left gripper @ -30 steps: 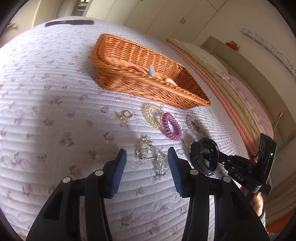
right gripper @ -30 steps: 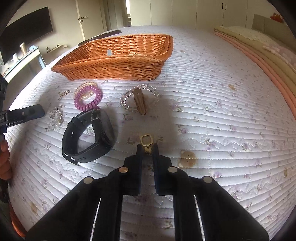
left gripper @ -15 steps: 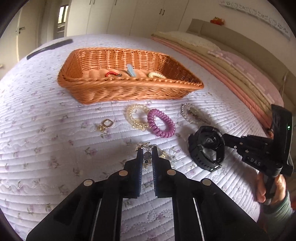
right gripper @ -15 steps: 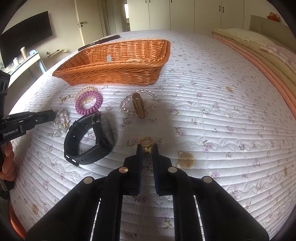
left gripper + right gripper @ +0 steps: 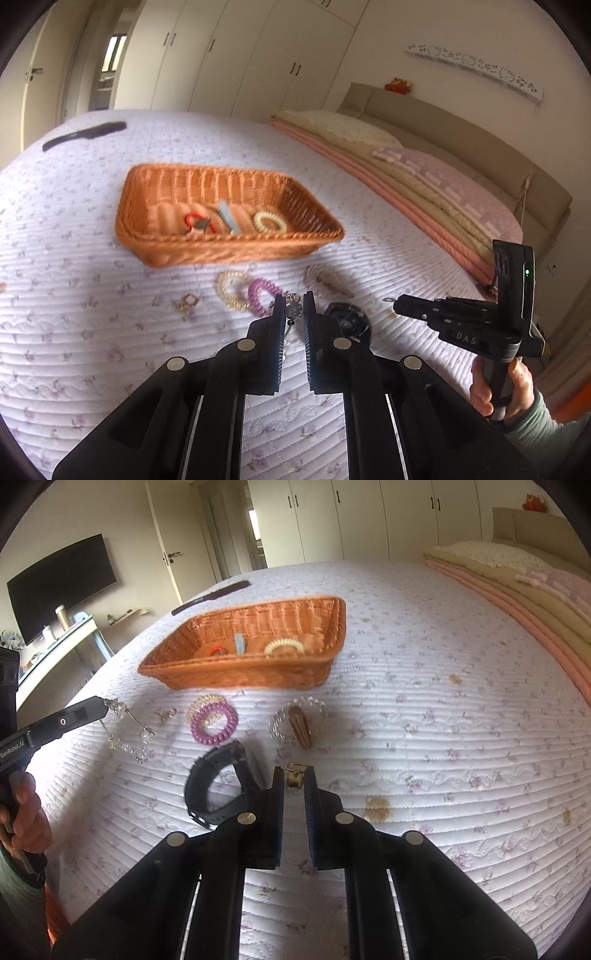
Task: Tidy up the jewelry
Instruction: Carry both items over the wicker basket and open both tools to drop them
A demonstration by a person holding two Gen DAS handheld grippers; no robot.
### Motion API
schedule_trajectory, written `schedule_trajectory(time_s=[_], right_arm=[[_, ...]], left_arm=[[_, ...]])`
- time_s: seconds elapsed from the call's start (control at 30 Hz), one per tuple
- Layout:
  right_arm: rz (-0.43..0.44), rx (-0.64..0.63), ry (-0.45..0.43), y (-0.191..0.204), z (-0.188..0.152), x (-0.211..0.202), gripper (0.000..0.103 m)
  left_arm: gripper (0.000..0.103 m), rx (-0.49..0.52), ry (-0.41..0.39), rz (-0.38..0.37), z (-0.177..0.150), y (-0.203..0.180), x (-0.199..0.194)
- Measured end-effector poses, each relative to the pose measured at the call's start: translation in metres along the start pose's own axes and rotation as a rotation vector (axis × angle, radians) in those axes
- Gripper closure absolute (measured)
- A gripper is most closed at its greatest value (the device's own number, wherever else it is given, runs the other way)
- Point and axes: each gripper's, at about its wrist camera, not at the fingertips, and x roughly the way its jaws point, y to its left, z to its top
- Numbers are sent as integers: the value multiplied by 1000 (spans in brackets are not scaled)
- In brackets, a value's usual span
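My left gripper is shut on a crystal bead chain and holds it lifted above the quilt; in the right wrist view the chain dangles from its tip. My right gripper is shut on a small gold earring, also raised off the bed; it also shows in the left wrist view. The orange wicker basket lies beyond, holding a red ring, a blue clip and a cream coil tie.
On the quilt lie a purple coil tie over a clear one, a gold earring, a bead bracelet with a brown clip and a black watch. A black comb lies far back. Folded blankets lie at right.
My left gripper closed on the crystal chain and lifted it off the quilt. My right gripper, still shut on the gold earring, rose higher above the bed.
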Motion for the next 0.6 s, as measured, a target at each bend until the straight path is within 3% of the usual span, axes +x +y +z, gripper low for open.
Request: schedule_trajectory(time_s=[0.2, 0.37, 0.43, 0.6], right_arm=[[12, -27, -80, 11, 28, -28, 94], [1, -79, -148, 25, 71, -35, 94], [-12, -93, -152, 31, 92, -23, 94], [74, -48, -85, 29, 138, 31, 94]], left_arm=[[95, 39, -73, -11, 26, -11, -18], [95, 72, -130, -2, 70, -11, -16], [95, 79, -147, 15, 88, -7, -8], [95, 62, -151, 77, 117, 13, 27]])
